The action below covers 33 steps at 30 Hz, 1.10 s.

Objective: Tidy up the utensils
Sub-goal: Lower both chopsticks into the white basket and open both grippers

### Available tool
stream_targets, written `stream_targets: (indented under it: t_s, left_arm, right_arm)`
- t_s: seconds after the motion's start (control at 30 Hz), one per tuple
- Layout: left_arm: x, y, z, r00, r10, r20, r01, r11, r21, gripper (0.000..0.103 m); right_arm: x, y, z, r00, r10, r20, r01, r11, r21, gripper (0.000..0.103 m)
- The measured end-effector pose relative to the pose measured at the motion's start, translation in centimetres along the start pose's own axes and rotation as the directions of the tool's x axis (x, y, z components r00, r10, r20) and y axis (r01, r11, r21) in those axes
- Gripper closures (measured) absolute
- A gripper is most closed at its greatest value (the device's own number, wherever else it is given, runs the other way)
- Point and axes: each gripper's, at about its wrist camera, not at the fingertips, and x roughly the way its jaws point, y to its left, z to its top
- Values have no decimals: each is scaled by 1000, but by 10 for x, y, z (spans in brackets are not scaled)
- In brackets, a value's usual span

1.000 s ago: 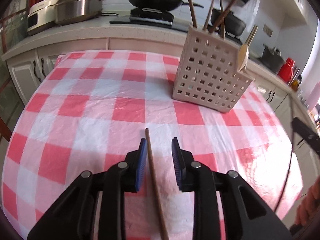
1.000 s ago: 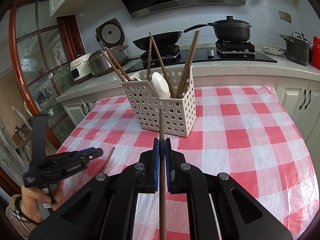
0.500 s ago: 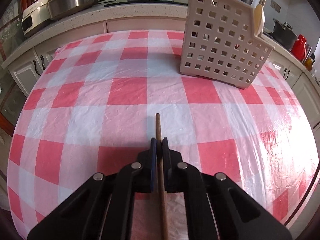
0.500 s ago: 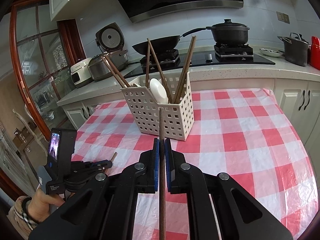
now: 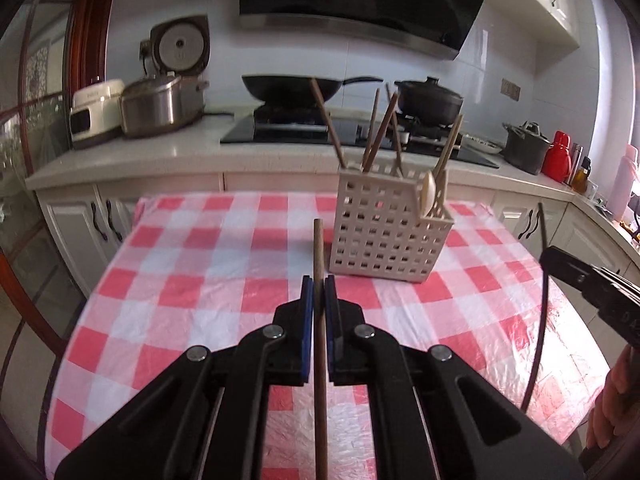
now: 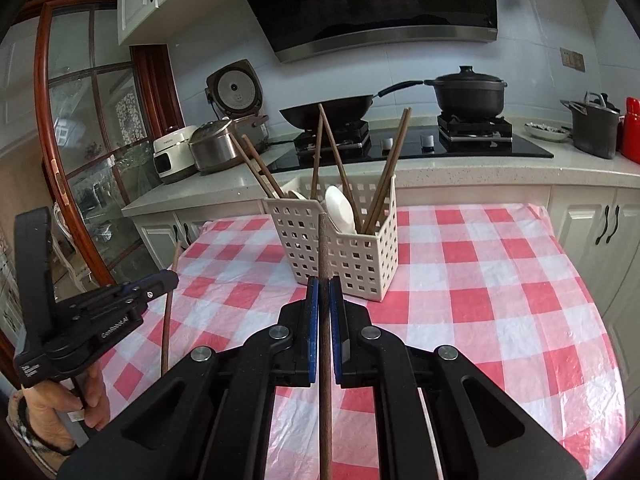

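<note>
Hidden parts: the rear end of each chopstick is running out of the bottom edge of its own view, so the full length is not showing. The inside of the basket is mostly hiding behind its walls, and which compartment each utensil is standing in I cannot tell.
Edges: the right gripper is showing only partly at the right border of the left wrist view, with a thin dark stick crossing it.
Left gripper [image 5: 319, 280]: its blue pads are pressing together on a brown chopstick [image 5: 319, 248], which is pointing forward toward the basket and is hanging above the cloth.
Right gripper [image 6: 324, 280]: its jaws are almost together, clamping a second chopstick [image 6: 323, 240] whose tip is lining up with the basket front.
Person: a hand [image 6: 48, 408] is gripping the handle of the left gripper at the lower left of the right wrist view.
Basket [image 5: 380, 236]: a white perforated basket is standing upright on the table, carrying several brown chopsticks and a pale spoon [image 6: 340, 208], all leaning.
Surface: a table is wearing a red and white checked cloth [image 5: 224, 280], slightly wrinkled and shining.
Room: a kitchen counter is running behind, with a black wok [image 5: 292, 88], a black lidded pot [image 6: 470, 92], a steel pot [image 5: 160, 104] and a rice cooker with its lid open [image 6: 236, 94]; a dark hood is hanging above.
</note>
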Motion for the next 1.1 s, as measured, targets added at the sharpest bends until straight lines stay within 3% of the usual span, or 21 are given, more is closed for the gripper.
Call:
stream_targets:
  t_s: [0.63, 0.97, 1.1]
  left_arm:
    - [-56, -18, 23, 985, -32, 171, 26, 999, 40, 97]
    - [-61, -26, 84, 955, -77, 286, 66, 997, 48, 97]
    - [-50, -36, 114, 950, -96, 298, 83, 995, 54, 97]
  right_arm:
    - [-18, 14, 19, 997, 7, 73, -3, 999, -51, 96]
    - [-7, 7, 73, 985, -36, 170, 53, 994, -95, 96]
    - [7, 5, 96, 984, -44, 173, 62, 993, -105, 96]
